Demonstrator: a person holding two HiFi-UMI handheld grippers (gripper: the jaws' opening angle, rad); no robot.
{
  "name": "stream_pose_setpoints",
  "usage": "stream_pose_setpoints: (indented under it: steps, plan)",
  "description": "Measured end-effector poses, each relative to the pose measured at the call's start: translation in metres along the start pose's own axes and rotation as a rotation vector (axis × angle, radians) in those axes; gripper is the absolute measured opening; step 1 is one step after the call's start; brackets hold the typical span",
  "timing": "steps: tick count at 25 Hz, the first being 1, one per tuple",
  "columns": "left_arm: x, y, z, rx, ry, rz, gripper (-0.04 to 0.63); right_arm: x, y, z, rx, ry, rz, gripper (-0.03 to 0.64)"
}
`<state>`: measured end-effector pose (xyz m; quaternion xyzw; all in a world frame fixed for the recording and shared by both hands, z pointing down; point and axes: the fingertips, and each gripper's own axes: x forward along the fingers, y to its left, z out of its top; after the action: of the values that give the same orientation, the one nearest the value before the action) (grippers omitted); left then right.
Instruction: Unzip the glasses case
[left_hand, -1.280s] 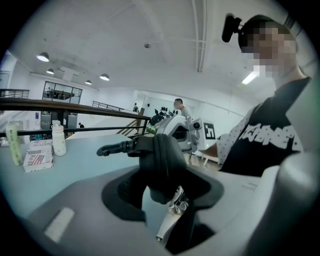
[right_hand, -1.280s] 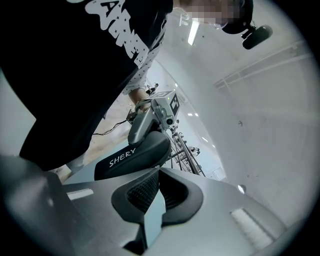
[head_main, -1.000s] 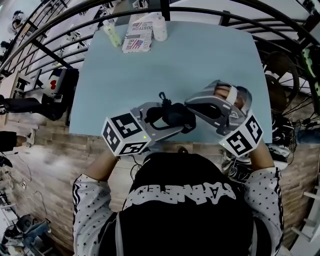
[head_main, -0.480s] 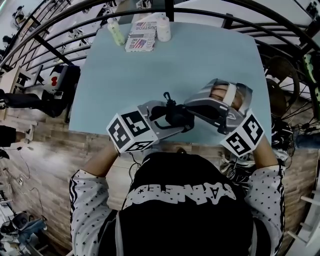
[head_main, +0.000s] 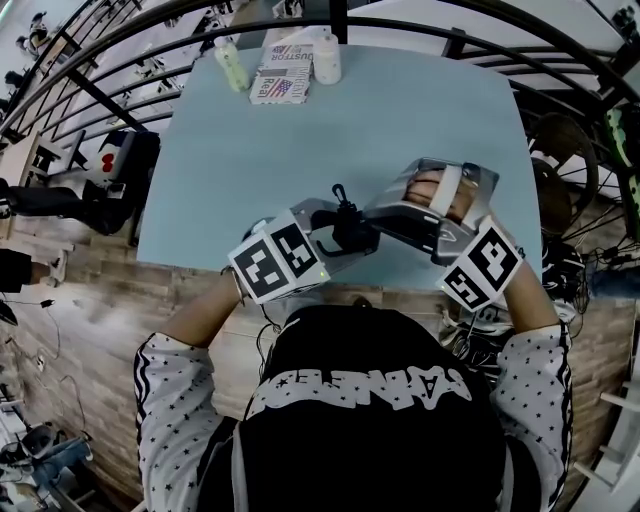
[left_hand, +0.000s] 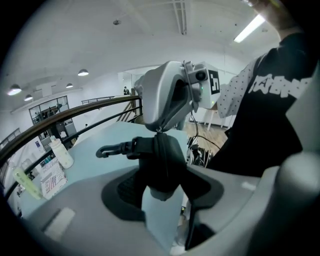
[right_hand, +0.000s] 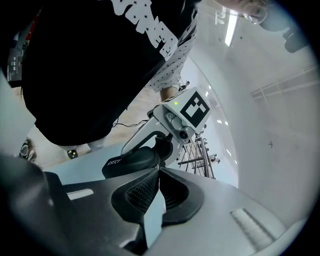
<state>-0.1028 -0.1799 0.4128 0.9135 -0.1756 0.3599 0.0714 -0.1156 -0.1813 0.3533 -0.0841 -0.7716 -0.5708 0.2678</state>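
While clamping the case (left_hand: 161, 159) over the counter (head_main: 400, 120) in the jaws of the left gripper (left_hand: 161, 190) for steadiness — pinching its zip pull (left_hand: 159, 132) in the pressed-together jaws of the right gripper (right_hand: 159, 170), likely for dragging it along.

Clamped tip-to-tip: left hand-held gripper (head_main: 341, 238) and right hand-held gripper (head_main: 367, 215).

Open blue table (head_main: 300, 140) spreads across the middle, free for a passing hand. Along the far edge stand a green bottle (head_main: 231, 65), a printed box (head_main: 281, 72) and a white bottle (head_main: 326, 57), with a dark railing (head_main: 338, 20) close behind. At the near edge, the left gripper (head_main: 335, 238) and right gripper (head_main: 372, 223) crowd the glasses case (head_main: 352, 232).
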Motion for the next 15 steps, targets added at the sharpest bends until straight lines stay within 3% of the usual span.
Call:
stream_pose_setpoints:
  steps: [11, 15]
  plan:
    - [0.007, 0.004, -0.009, 0.005, 0.038, 0.010, 0.000, 0.009, 0.006, -0.002, -0.066, 0.034, 0.044, 0.009]
    - [0.012, 0.006, -0.010, 0.029, 0.062, 0.033, 0.000, 0.011, 0.008, -0.001, -0.139, 0.064, 0.058, 0.011]
